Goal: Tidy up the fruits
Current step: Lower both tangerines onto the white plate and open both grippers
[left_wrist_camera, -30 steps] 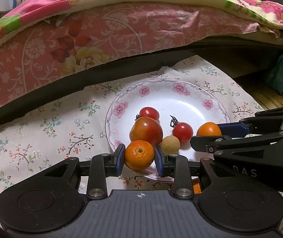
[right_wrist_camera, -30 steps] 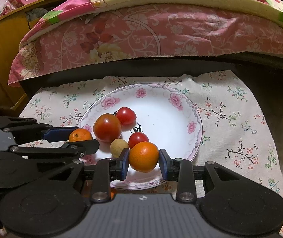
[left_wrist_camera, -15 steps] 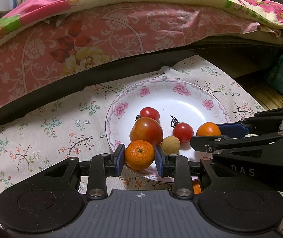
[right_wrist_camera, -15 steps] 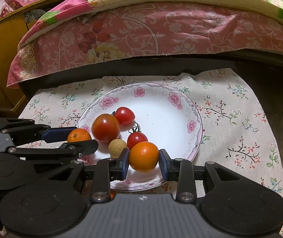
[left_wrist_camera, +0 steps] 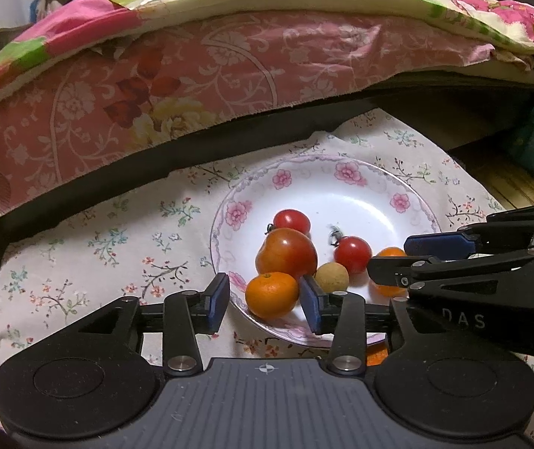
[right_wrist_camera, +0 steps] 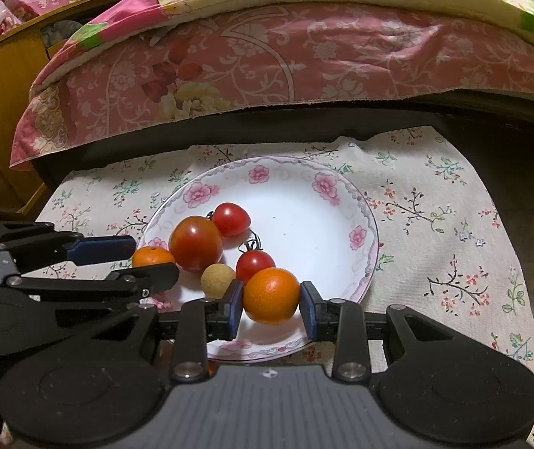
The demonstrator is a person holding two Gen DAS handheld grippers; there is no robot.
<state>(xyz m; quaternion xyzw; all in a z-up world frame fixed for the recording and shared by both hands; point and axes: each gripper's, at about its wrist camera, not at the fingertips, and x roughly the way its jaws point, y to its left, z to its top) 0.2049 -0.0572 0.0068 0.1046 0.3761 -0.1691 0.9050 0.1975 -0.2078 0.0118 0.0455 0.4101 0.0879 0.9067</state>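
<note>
Opening left gripper (left_wrist_camera: 265, 301) off mandarin (left_wrist_camera: 271, 295) on plate (left_wrist_camera: 342, 191); right gripper (right_wrist_camera: 271, 308) clamping orange (right_wrist_camera: 271, 295).

Two black hand-held tools with blue pads

The left tool (left_wrist_camera: 263, 301) has a ribbed grey body, two round black discs, silver screws on its black finger arms and blue pads (left_wrist_camera: 217, 301). The right tool (right_wrist_camera: 270, 308) is built alike; white letters "DAS" mark its side.

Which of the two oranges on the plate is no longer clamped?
The orange between the left gripper fingers: they have just been opening. The other orange is clamped by the right gripper.
</note>
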